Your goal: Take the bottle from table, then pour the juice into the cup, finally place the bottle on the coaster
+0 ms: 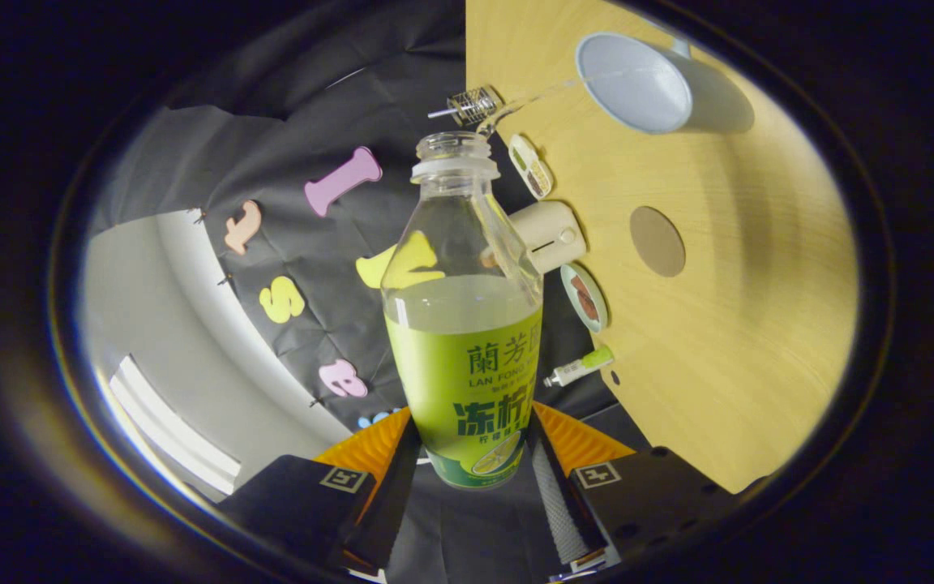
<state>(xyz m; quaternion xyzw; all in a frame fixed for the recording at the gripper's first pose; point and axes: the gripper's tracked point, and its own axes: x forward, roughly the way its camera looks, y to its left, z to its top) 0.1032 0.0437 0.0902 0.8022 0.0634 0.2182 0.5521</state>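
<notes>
The tongs (pixel 473 466) are closed on the lower part of the bottle (pixel 467 324), one finger pressing each side of its green label. The bottle is uncapped and about half full of pale juice (pixel 464 304), and the camera is rolled so that the wooden surface (pixel 743 324) stands like a wall to the right of the bottle. From the bottle's open mouth a thin clear stream (pixel 544 93) arcs rightward into the white cup (pixel 637 81), which sits on the surface beyond the neck. Lower on the surface, level with the bottle's shoulder, lies the round brown coaster (pixel 657 241), well apart from the cup and bare. Along the surface's near edge, just beside the bottle, are a small wire basket (pixel 473 105), a cream-coloured box (pixel 550 235), a small round dish (pixel 585 297) and a green-capped tube (pixel 580 367).
</notes>
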